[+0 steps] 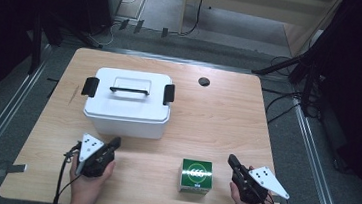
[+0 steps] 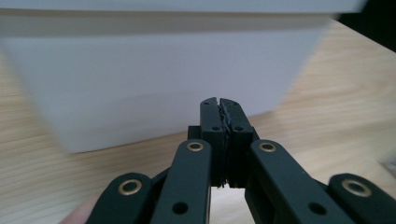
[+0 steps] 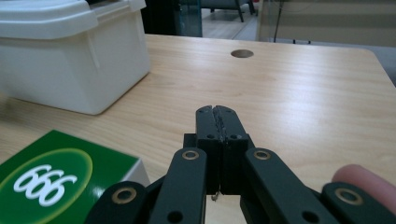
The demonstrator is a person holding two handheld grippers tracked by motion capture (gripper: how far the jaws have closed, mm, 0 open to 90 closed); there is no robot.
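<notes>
A white lidded storage box (image 1: 128,103) with black side latches and a black-edged handle stands on the left half of the wooden table (image 1: 218,110). Just in front of its near wall, my left gripper (image 1: 115,142) is shut with nothing in it; in the left gripper view its closed tips (image 2: 219,103) point at the box wall (image 2: 154,79). A small green box (image 1: 196,175) printed with white digits lies near the front edge. To its right my right gripper (image 1: 231,160) is shut and empty; the right gripper view shows its tips (image 3: 215,111) beside the green box (image 3: 56,177).
A round cable hole (image 1: 204,81) sits in the table top behind the centre. Cables and stand legs lie on the floor beyond the far and right edges. Bare wood stretches across the right half of the table (image 3: 299,93).
</notes>
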